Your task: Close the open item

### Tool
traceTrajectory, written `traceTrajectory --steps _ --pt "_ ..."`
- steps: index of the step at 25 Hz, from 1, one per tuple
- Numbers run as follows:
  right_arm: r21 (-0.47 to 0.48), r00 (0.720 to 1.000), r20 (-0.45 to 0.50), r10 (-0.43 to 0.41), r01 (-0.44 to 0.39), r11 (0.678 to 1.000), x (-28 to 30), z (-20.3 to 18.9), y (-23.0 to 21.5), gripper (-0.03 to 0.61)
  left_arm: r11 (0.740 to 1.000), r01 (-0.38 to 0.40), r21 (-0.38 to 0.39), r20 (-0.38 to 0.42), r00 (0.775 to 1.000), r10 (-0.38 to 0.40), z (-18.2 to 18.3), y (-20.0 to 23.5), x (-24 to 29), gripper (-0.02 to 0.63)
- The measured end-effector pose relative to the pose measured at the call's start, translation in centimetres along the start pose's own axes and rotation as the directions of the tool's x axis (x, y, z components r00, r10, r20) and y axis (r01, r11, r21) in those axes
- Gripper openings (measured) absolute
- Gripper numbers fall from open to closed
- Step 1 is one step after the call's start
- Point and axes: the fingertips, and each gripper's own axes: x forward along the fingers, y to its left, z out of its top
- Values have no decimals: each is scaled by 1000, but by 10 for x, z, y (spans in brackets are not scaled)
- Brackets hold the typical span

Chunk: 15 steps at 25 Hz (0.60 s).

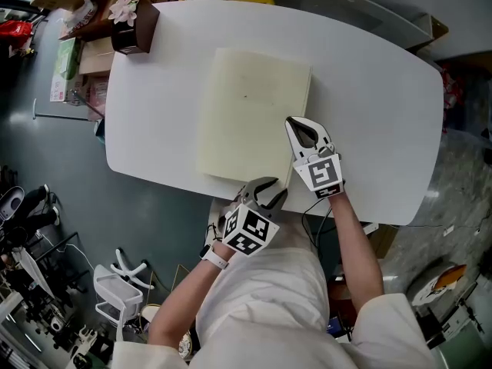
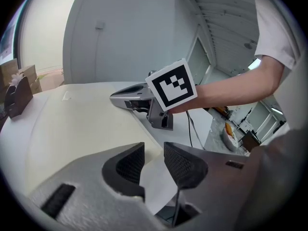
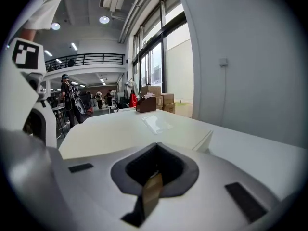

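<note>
The cream flat item lay closed at the centre of the white table. The left gripper, at the item's 6 o'clock edge, had its jaws narrowly apart, gripping nothing. The right gripper, at 4 o'clock, had its jaws together.

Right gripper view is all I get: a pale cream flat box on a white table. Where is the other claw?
Observer: The left gripper waits at the near edge of the pale cream flat box, close to the near rim of the white table.
Operator: Is it pinching anything?
Observer: No. The left gripper view shows its jaws apart, and the pads press on nothing.
</note>
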Motion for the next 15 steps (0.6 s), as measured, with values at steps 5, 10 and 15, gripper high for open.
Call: traceTrajectory --steps 5,10,15 --pt "53 999 -35 -14 16 998 2 2 0 14 999 0 -35 9 1000 0 -4 -2 -3 114" --pt "128 999 -41 -25 31 991 -11 2 -2 15 999 -21 -47 34 999 22 5 -7 -13 87" --pt "99 999 -20 -31 32 995 -29 19 4 15 996 -56 -66 59 996 60 12 -4 -28 66"
